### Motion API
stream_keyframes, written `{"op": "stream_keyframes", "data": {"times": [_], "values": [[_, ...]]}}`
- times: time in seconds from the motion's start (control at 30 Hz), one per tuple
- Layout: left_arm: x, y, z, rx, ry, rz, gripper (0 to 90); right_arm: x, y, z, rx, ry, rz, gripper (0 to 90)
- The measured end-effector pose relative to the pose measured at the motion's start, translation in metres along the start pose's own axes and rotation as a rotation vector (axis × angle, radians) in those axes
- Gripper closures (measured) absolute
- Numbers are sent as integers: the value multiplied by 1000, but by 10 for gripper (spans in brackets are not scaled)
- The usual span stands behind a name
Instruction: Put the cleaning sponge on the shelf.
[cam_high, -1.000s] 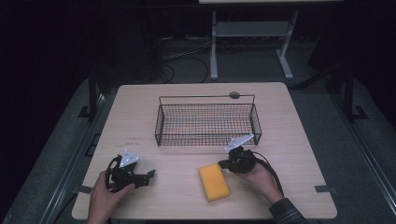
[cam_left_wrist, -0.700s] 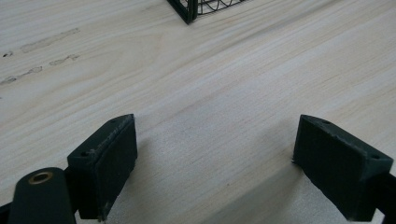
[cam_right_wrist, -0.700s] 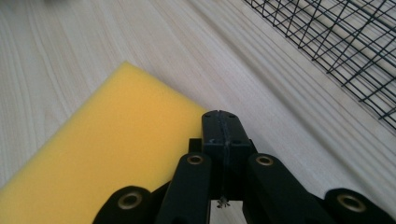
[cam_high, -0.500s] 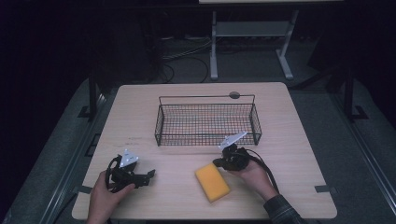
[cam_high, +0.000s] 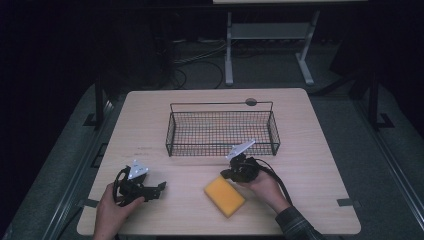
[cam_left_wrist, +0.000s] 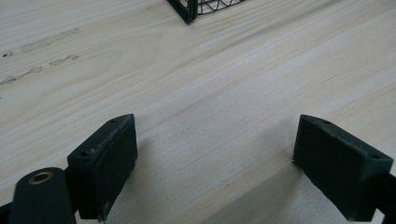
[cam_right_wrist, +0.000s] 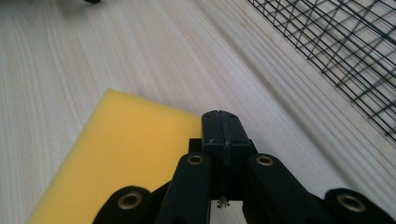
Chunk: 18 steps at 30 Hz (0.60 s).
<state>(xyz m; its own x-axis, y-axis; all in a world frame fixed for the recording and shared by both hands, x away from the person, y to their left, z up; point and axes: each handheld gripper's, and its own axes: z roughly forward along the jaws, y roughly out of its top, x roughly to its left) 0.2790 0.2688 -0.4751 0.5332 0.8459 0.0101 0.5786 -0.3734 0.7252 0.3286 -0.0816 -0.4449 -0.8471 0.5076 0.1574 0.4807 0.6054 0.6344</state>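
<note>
Pale wood grain runs across the table (cam_high: 310, 150), the largest thing in the high view, and on its far half stands a black wire basket (cam_high: 222, 129) with nothing inside it. Nearer the person, a yellow sponge (cam_high: 225, 195) lies flat on the bare wood, well short of the basket's near wall. The right gripper (cam_high: 231, 174) hovers at the sponge's far corner, and the right gripper view shows its jaws pressed fully together with nothing between them, their tip (cam_right_wrist: 225, 129) poised just over the sponge's edge (cam_right_wrist: 116, 154). The left gripper (cam_high: 159, 187) rests apart on the person's left side; in the left gripper view its pads (cam_left_wrist: 109, 158) stand wide over empty tabletop, gripping nothing. As a judgement, the work looks barely begun: the sponge is neither gripped nor lifted, the basket holds nothing, and opening the right jaws, taking hold, carrying and placing all remain to be done.
</note>
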Motion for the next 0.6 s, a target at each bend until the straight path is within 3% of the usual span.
{"op": "stream_keyframes", "data": {"times": [0.27,0.47,0.6], "values": [[0,0,0,0,0,-1,127,2,7,4,6,7,-13,884],[0,0,0,0,0,0,127,-1,7,-1,11,-14,14,795],[0,0,0,0,1,3,128,-3,8,-8,28,-56,23,684]]}}
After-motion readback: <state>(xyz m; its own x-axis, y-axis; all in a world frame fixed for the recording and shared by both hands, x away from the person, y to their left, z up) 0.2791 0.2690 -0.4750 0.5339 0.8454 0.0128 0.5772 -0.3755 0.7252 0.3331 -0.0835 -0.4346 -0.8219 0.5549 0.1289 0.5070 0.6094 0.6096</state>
